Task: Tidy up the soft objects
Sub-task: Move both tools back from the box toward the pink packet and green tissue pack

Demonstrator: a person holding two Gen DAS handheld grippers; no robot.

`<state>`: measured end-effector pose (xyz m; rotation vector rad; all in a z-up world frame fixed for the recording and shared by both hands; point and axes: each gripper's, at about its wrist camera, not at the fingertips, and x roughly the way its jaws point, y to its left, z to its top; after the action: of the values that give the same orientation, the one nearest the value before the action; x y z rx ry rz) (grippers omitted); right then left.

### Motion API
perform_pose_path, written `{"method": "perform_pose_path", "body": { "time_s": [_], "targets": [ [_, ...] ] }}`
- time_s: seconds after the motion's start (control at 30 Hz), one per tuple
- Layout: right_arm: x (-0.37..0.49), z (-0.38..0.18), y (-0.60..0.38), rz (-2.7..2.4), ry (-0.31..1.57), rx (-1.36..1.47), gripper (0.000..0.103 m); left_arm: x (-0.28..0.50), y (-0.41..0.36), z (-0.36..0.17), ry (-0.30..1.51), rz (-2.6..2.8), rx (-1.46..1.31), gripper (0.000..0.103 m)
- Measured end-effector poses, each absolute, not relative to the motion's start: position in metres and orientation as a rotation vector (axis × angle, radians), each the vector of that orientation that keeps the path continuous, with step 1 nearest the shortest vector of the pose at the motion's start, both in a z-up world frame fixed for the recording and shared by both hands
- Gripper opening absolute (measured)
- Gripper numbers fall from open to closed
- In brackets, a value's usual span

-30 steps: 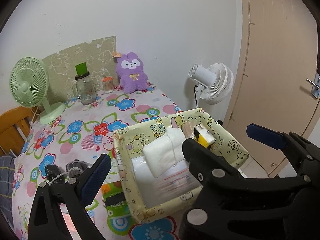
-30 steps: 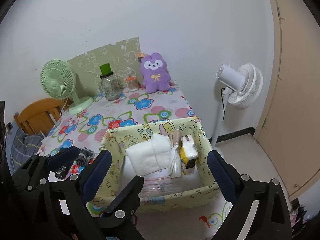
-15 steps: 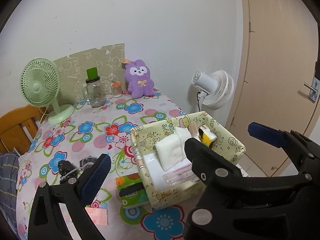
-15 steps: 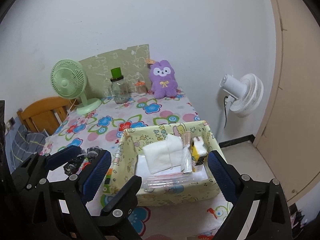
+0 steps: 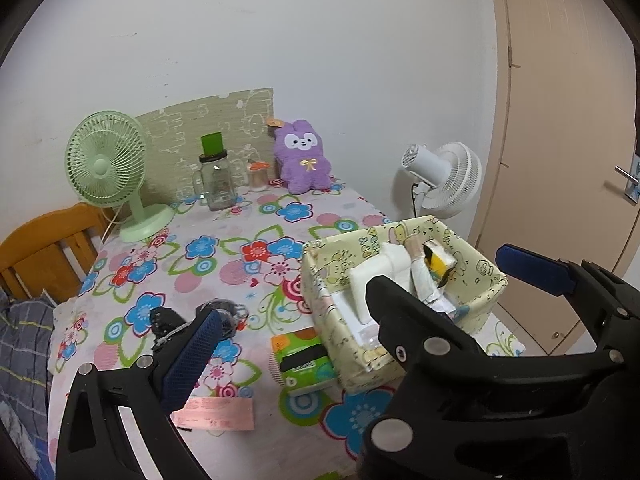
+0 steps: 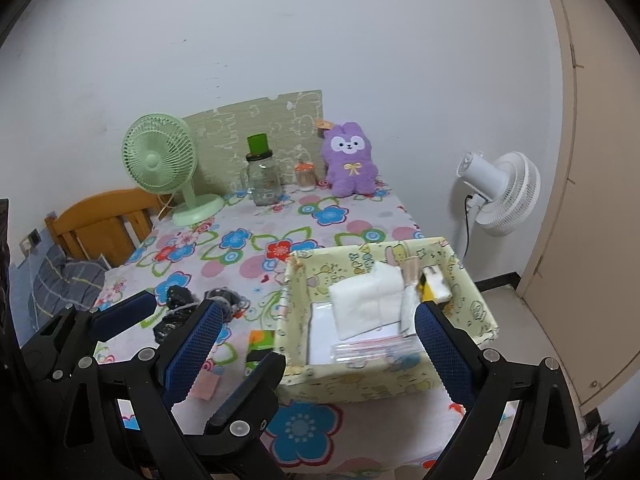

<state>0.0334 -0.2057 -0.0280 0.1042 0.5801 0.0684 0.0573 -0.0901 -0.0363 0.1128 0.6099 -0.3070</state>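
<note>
A yellow patterned fabric box (image 5: 478, 300) (image 6: 384, 376) stands at the near right of the floral table. It holds a folded white cloth (image 6: 366, 300), a clear zip bag (image 6: 372, 348) and a yellow-black packet (image 5: 438, 262). A purple plush bunny (image 5: 304, 158) (image 6: 352, 160) sits against the far wall. A green tissue pack (image 5: 302, 360) (image 6: 260, 344) lies left of the box. My left gripper (image 5: 360, 324) and right gripper (image 6: 316, 348) are both open and empty, held above the near table edge.
A green desk fan (image 5: 110, 168), a glass jar with green lid (image 5: 216, 178) and a small orange-lidded jar (image 5: 258, 176) stand at the back. Black cable clutter (image 5: 192, 320) and a pink card (image 5: 216, 416) lie near left. A white floor fan (image 5: 440, 180) and door stand right.
Both grippers have pulled back and up from the box, so more of the table shows. The tissue pack and pink card have come into view. Both stayed open.
</note>
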Motion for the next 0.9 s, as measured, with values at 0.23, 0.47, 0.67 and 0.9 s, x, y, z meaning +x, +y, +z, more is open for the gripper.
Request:
{"method": "perform_pose_path", "body": {
  "time_s": [0.23,0.47,0.67,0.9],
  "targets": [
    [0.031,-0.029,-0.186,0.109,0.568,0.089,0.098,0.050,-0.070,-0.038,0.598,-0.264,0.103,0.103],
    [0.033,-0.037,-0.164,0.142,0.572,0.084,0.098,0.049,-0.049,-0.045,0.604,-0.221,0.090,0.103],
    [0.036,-0.046,-0.148,0.161,0.588,0.069,0.098,0.050,-0.033,-0.056,0.621,-0.192,0.078,0.103],
    [0.037,-0.059,-0.130,0.168,0.590,0.048,0.098,0.046,-0.017,-0.070,0.629,-0.171,0.065,0.103]
  ]
}}
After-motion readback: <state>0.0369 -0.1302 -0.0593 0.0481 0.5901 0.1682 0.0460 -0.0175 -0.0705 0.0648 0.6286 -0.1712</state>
